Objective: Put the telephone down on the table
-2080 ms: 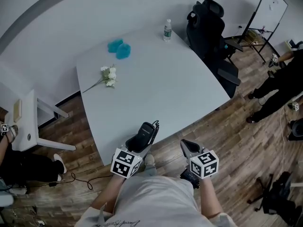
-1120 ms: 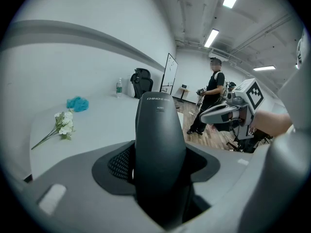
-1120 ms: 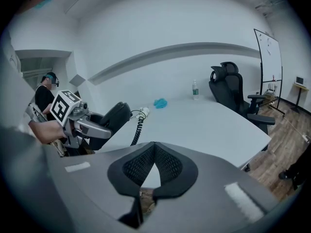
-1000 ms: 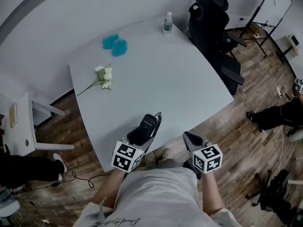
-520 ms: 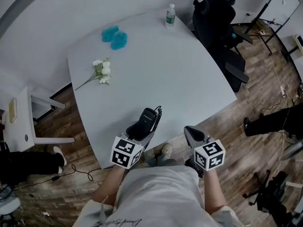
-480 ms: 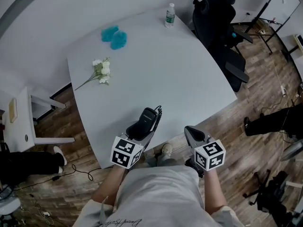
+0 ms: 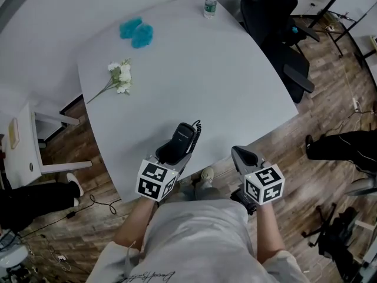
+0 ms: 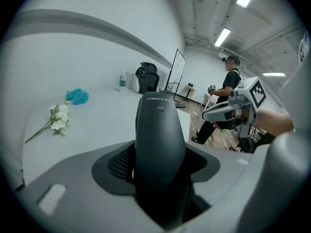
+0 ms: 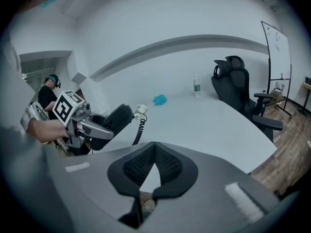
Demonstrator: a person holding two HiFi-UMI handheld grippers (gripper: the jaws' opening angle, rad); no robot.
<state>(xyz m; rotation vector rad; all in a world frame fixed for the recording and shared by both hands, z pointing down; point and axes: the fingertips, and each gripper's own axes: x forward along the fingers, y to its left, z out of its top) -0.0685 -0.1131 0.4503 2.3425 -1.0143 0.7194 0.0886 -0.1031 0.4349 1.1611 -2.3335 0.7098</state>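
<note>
My right hand-held gripper (image 9: 154, 145) sits at six o'clock, jaws together, empty. At nine o'clock, the left hand-held gripper (image 9: 103, 128) clamps a black corded telephone handset (image 9: 119, 116) by the white counter (image 9: 209, 125); a clear plastic bottle (image 9: 196, 86) stands at one.

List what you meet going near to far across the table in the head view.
telephone → white flowers → blue fluffy item → water bottle

The telephone (image 7: 183, 139) is a black handset with a smooth, curved back and a coiled black cord (image 9: 140, 128) hanging from its far end. It is clamped lengthwise between the jaws of the left gripper (image 7: 175, 153), tilted upward over the near edge of the bench (image 7: 194, 75).
</note>
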